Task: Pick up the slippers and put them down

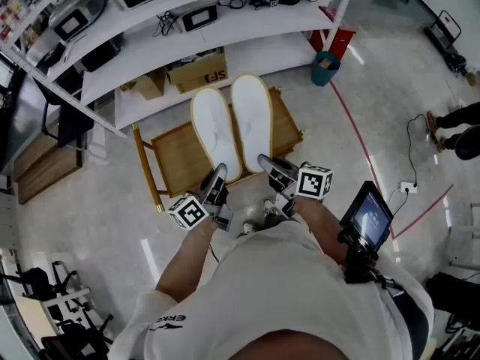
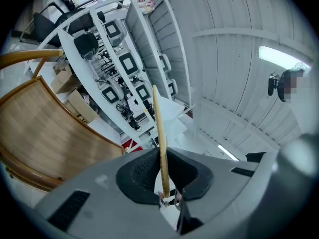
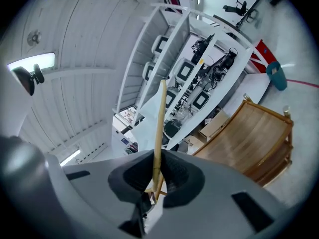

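Slippers, pair, white with tan edging: left slipper [image 1: 215,135] and right slipper [image 1: 252,120] lie side by side over the wooden rack [image 1: 180,160], toes toward 12 o'clock; contact with rack not discernible. Left gripper [image 1: 218,186] is clamped on left slipper's heel edge at 6 o'clock; right gripper [image 1: 270,169] likewise on right slipper. Judged light, thin, flexible, not fragile; a heel-edge pinch suffices, though the toes may droop

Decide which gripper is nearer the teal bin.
Right. The right gripper, shut on the right slipper, is down-left of the bin; the left gripper, on the left slipper, is farther left.
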The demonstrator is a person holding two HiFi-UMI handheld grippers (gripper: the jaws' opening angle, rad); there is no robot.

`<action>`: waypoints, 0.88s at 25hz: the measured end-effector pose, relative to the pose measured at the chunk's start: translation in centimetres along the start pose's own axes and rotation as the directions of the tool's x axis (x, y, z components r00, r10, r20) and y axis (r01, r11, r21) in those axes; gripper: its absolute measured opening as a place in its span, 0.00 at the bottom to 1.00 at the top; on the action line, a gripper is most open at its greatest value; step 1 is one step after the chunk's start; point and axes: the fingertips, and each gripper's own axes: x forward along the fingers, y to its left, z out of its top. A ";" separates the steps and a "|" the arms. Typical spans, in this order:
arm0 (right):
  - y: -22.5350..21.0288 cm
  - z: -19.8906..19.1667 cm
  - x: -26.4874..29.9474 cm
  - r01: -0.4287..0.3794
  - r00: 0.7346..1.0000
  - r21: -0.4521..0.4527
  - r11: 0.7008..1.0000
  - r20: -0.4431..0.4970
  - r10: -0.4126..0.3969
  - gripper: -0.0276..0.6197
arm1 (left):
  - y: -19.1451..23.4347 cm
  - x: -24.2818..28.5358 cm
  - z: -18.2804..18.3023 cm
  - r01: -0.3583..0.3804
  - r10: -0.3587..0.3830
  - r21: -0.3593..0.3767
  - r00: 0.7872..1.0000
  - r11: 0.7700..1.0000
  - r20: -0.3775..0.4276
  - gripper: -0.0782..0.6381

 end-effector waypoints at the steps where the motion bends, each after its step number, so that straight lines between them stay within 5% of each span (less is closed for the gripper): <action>1: -0.2 0.0 -0.5 0.012 1.000 0.001 1.000 0.015 -0.012 0.09 | -0.2 0.3 -0.3 0.013 -0.013 -0.002 1.000 1.000 -0.013 0.16; 11: -2.8 2.1 -5.6 0.106 0.985 0.032 0.994 0.133 -0.109 0.09 | -1.5 5.7 -3.4 0.100 -0.103 -0.025 0.985 0.995 -0.139 0.16; 22: -7.5 6.9 -10.5 0.133 0.972 0.063 0.989 0.186 -0.143 0.09 | -2.5 12.9 -7.0 0.089 -0.095 -0.040 0.977 0.995 -0.189 0.16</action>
